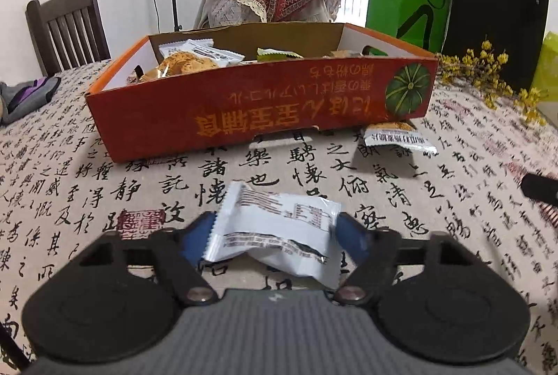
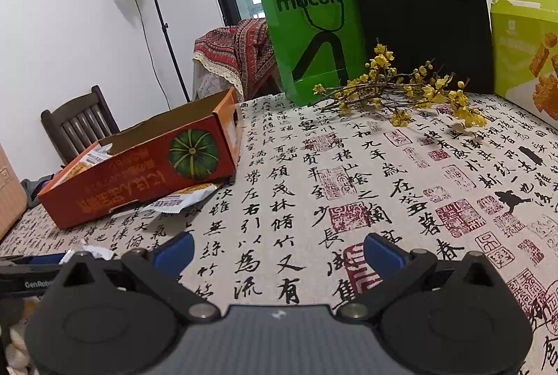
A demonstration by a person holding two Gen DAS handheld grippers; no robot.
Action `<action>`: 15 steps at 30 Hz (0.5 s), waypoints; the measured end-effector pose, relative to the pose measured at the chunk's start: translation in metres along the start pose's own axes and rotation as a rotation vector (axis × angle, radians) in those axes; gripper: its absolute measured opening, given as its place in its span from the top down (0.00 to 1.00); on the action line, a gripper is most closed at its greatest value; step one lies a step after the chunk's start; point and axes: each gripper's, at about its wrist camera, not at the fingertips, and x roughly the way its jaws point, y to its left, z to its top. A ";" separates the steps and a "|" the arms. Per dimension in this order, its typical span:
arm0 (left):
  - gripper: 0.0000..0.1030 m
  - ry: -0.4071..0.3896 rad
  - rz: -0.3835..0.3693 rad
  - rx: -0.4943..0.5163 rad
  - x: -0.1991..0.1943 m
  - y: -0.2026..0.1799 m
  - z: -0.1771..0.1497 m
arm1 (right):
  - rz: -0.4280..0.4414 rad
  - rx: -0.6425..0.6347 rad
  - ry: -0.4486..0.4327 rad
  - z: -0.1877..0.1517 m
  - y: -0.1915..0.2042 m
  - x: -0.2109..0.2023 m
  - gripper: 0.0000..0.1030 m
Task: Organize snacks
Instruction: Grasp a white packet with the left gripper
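Two blue pads of the left tongs (image 1: 275, 230) sat one on each side of a white snack packet (image 1: 275, 228) lying on the desk (image 1: 104, 186). The pads looked like they were touching the packet's crinkly ends, and the wrapper was puckered between them, so the tongs seemed to be holding it. The right tongs (image 2: 279, 253) were wide apart with nothing between them, only the cloth below.

The step in hand looked like picking up this packet to put it in the orange cardboard box (image 1: 244, 110), which stood farther back on the desk. To do it well, the squeeze should be soft, because the thin wrapper bends and slides and the biscuit inside could crack. The packet should be lifted straight up, high enough to pass the box's near wall, then let go over a free spot inside.

The box was low and open, made of stiff card with a green pumpkin printed on its side. Several shiny packets already lay in it. One more snack packet (image 1: 397, 138) lay by the box's near right corner, partly tucked under its edge. The desk cloth was pale and soft-looking, covered in black writing and red stamps. Far off stood a smooth green paper bag (image 2: 310, 37), a black paper bag (image 2: 418, 9), and a twiggy branch with tiny yellow flowers (image 2: 401, 92).
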 end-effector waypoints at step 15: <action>0.54 -0.037 -0.062 -0.032 -0.016 0.007 0.006 | 0.004 -0.002 -0.001 0.000 0.000 0.001 0.00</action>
